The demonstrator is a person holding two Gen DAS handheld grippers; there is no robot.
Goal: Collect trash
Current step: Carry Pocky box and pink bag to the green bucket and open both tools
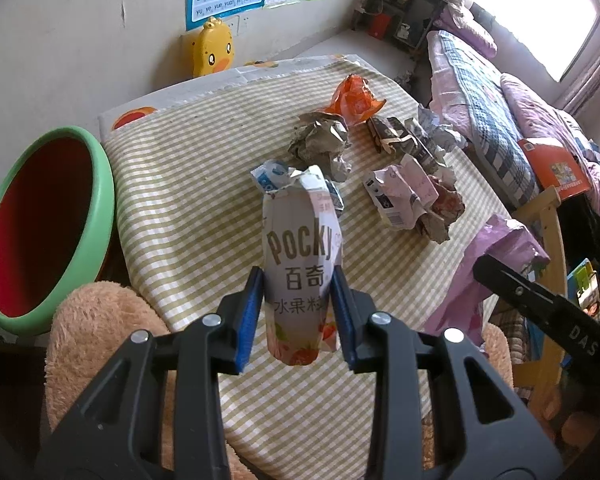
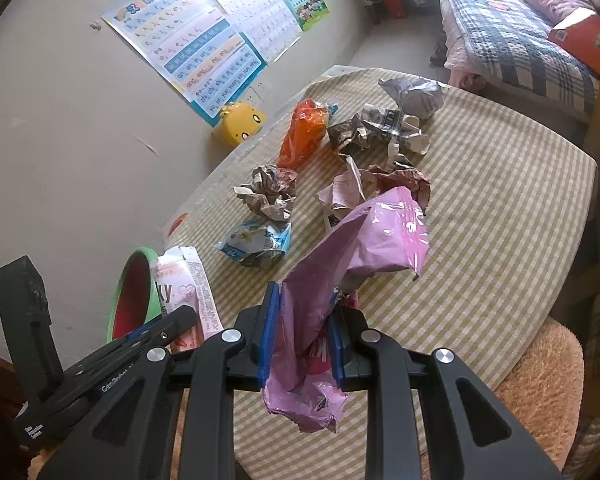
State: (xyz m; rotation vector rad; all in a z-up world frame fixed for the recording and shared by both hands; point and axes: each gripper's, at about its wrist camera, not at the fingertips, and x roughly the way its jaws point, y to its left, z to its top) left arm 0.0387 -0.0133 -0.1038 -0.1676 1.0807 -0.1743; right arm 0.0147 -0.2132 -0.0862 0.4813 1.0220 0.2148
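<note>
My left gripper point(image 1: 298, 312) is shut on a white and pink Pocky box point(image 1: 300, 264) and holds it above the checked tablecloth point(image 1: 188, 200). The box also shows in the right wrist view point(image 2: 184, 292), beside the green bin point(image 2: 134, 300). My right gripper point(image 2: 302, 344) is shut on a pink plastic bag point(image 2: 356, 248), lifted over the table. The green bin with red inside point(image 1: 44, 224) stands left of the table. Loose trash lies further on: an orange wrapper point(image 1: 354, 98), a crumpled grey paper point(image 1: 320, 144), a blue-white wrapper point(image 2: 256, 242), and crumpled cartons point(image 1: 408, 196).
A fluffy tan stool point(image 1: 96, 344) sits at the table's near edge. A yellow duck toy point(image 1: 212, 46) leans on the wall under posters. A bed with plaid and pink bedding point(image 1: 500, 92) lies to the right. A wooden frame point(image 1: 552, 264) stands beside the table.
</note>
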